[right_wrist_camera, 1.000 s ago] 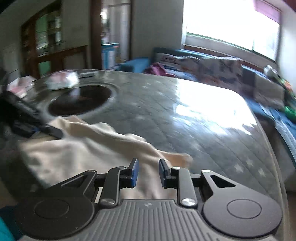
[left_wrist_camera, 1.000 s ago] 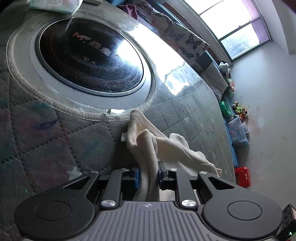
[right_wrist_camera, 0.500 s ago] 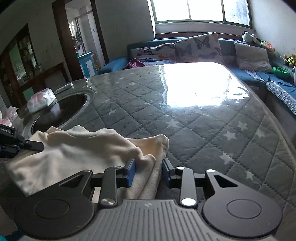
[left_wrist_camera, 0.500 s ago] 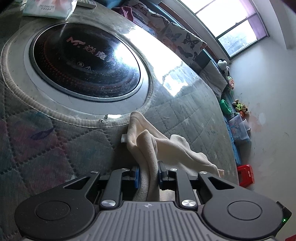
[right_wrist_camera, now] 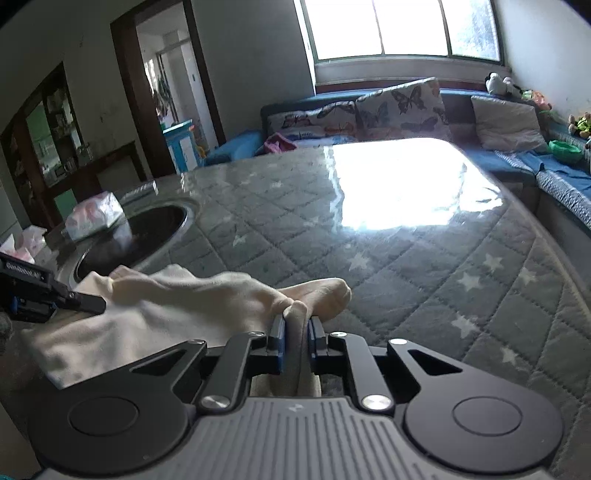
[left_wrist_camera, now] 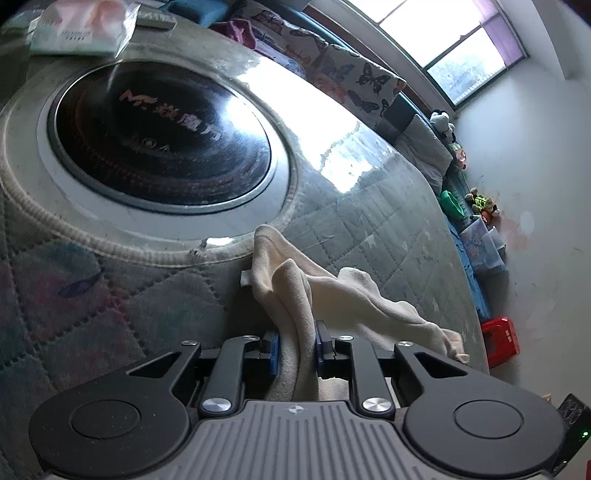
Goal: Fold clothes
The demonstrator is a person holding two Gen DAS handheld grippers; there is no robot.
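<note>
A cream garment (left_wrist_camera: pixel 332 291) lies bunched on the quilted grey table cover (left_wrist_camera: pixel 388 236), beside the round black cooktop. My left gripper (left_wrist_camera: pixel 297 343) is shut on one edge of the garment, whose fabric rises between the blue pads. In the right wrist view my right gripper (right_wrist_camera: pixel 295 338) is shut on another edge of the cream garment (right_wrist_camera: pixel 177 299), a fold pinched between its pads. The left gripper (right_wrist_camera: pixel 40 295) shows there at the far left, holding the opposite end.
A round black induction cooktop (left_wrist_camera: pixel 159 136) is set into the table. A tissue pack (left_wrist_camera: pixel 81 29) lies beyond it. A sofa with butterfly cushions (right_wrist_camera: pixel 391 107) runs along the far side. A red stool (left_wrist_camera: pixel 500 341) stands on the floor at right.
My right gripper has moved onto the garment's edge and closed on it; a second ago its jaws were apart and empty. The left gripper kept its hold and shifted slightly.
</note>
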